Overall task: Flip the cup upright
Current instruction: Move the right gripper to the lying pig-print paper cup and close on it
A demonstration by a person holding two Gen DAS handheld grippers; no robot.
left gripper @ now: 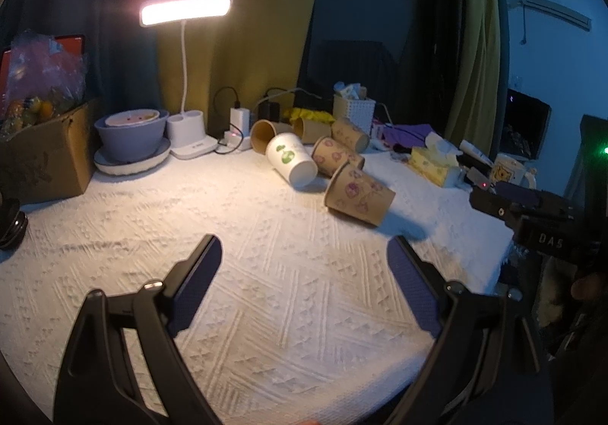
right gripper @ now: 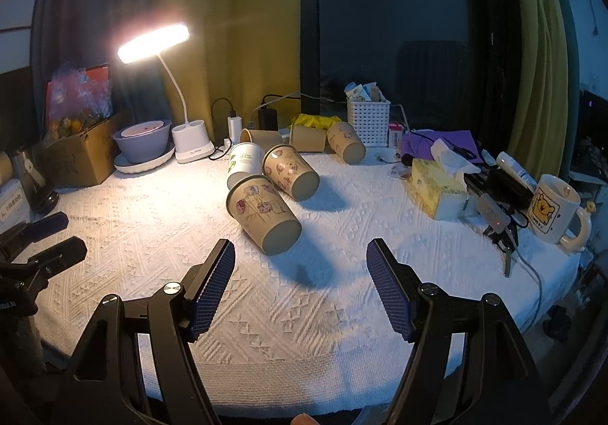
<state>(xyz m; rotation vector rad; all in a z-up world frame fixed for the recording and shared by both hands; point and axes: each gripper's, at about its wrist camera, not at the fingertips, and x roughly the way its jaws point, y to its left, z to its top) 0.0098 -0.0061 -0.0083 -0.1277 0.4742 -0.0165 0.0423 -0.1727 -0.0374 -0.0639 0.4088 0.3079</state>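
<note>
Nearest brown cup (right gripper: pixel 263 218) lies tipped on the white cloth (right gripper: pixel 342 311) — both tongs gape, empty.

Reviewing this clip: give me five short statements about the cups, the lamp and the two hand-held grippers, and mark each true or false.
1. The nearest brown cup lies on its side. True.
2. The right hand-held gripper is shut on a cup. False: its jaws stand open and hold nothing, short of the nearest cup.
3. The desk lamp is switched on. True.
4. The white cup with the green print stands upright. False: it lies tipped over among the brown cups.
5. The left hand-held gripper touches a cup. False: it is open above the white cloth, apart from all the cups.
</note>
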